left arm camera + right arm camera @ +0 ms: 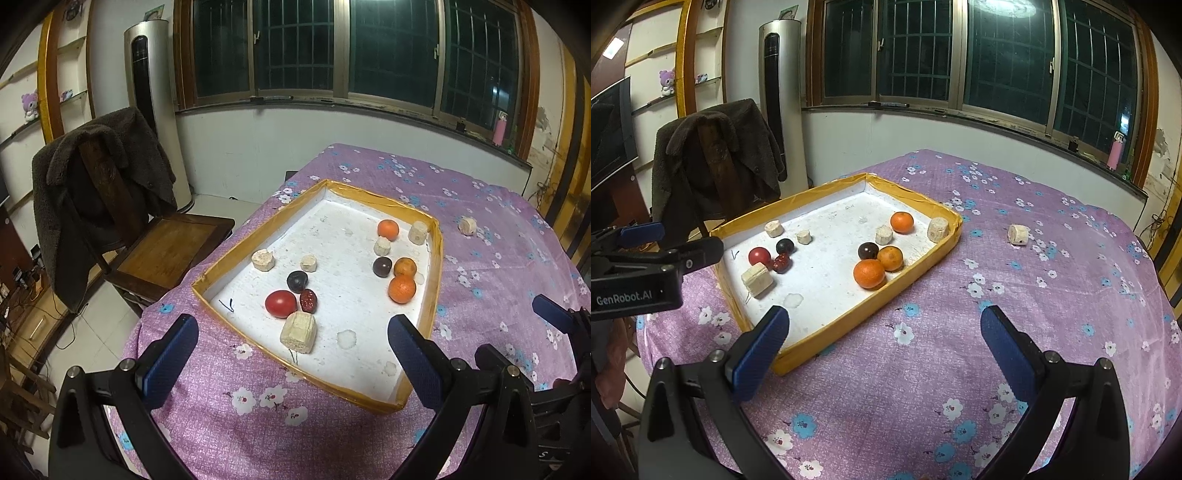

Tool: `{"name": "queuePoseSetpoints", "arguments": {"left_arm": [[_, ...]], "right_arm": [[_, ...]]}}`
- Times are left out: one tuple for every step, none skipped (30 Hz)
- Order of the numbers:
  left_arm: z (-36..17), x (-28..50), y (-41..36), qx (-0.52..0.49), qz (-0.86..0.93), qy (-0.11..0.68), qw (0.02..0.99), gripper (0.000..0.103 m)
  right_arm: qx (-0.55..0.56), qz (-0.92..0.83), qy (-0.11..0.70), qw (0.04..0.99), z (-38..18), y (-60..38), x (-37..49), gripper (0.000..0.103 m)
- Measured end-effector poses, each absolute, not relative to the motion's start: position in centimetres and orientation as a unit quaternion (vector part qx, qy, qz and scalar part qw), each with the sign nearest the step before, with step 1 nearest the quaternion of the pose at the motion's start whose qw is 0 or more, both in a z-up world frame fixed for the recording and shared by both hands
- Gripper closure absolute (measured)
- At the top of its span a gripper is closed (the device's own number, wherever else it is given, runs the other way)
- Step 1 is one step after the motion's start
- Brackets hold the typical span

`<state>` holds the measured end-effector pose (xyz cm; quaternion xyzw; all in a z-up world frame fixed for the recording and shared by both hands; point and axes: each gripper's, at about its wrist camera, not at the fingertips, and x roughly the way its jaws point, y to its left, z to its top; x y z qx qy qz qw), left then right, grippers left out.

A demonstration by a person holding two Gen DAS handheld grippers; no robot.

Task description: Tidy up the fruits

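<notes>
1. Two handheld grippers hover over a table covered in a purple floral cloth (pixel 960 295). The left gripper (pixel 293 336) has its blue-padded fingers spread wide with nothing between them; the right gripper (pixel 884 328) is spread the same way, also empty.
2. One shallow white tray (pixel 321 206) with a tan taped rim sits at the centre of the left wrist view and centre left of the right wrist view.
3. At the tray's right side lie three oranges: one (pixel 388 229) toward the top, two more (pixel 405 267) (pixel 402 289) touching lower down, with a dark plum (pixel 382 266) just beside them.
4. Lower centre in the tray sit a red tomato (pixel 280 303), a red date (pixel 308 301) and another dark plum (pixel 297 280), close together.
5. Several pale foam chunks lie scattered in the tray; the largest (pixel 298 332) is just below the tomato.
6. One foam chunk (pixel 1018 234) lies on the cloth, right of the tray.
</notes>
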<state>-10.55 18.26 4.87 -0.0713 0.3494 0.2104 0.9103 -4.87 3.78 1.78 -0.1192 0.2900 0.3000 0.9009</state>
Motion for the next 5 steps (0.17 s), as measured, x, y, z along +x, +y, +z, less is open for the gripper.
{"name": "queuePoseSetpoints", "arguments": {"left_arm": [[4.93,-10.52,18.22,-0.066,0.213,0.345,0.912,0.001],[5.01,-10.53,18.14,-0.058,0.218,0.340,0.913,0.001],[5.08,-10.50,18.06,-0.052,0.222,0.337,0.914,0.001],[5.14,-10.44,18.02,-0.048,0.223,0.335,0.914,0.001],[5.18,-10.38,18.04,-0.049,0.221,0.335,0.915,0.001]], "right_arm": [[-0.120,0.300,0.290,0.901,1.77,3.78,-4.90,0.000],[-0.120,0.299,0.291,0.901,1.69,3.87,-4.81,0.000],[-0.120,0.297,0.293,0.901,1.62,4.02,-4.72,0.000],[-0.119,0.297,0.294,0.900,1.54,4.12,-4.58,0.000],[-0.119,0.298,0.295,0.900,1.48,4.17,-4.55,0.000]]}}
